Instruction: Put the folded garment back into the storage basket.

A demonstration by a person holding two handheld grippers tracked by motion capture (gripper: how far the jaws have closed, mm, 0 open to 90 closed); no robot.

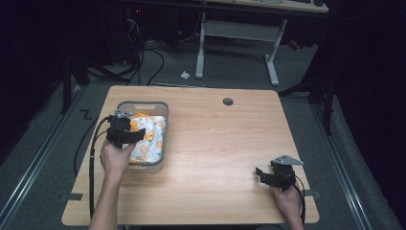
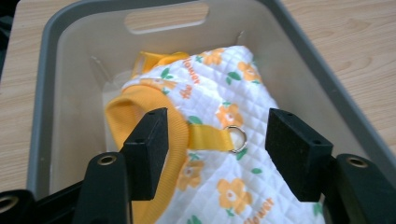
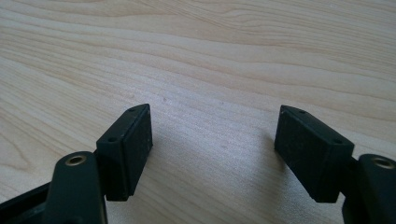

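A grey plastic bin (image 1: pixel 142 103) stands on the left part of the wooden table (image 1: pixel 220 139). In it lies a white quilted garment (image 1: pixel 152 136) printed with orange flowers, trimmed in yellow. My left gripper (image 1: pixel 128 132) hovers over the bin's near left side, held in a hand. Seen in the left gripper view, that gripper (image 2: pixel 217 140) is open, and its pads straddle the garment (image 2: pixel 224 88) without pressing it. A yellow strap with a metal ring (image 2: pixel 235 138) lies between them. Near the front right corner, my right gripper (image 1: pixel 268 175) rests low over bare wood, open (image 3: pixel 212 140) and holding nothing.
A round cable hole (image 1: pixel 228 101) sits near the table's far edge. Beyond the table stands another desk on white legs (image 1: pixel 237 33), with cables on the floor. The bin's wall (image 2: pixel 56 70) has a handle cutout (image 2: pixel 166 16) at its far end.
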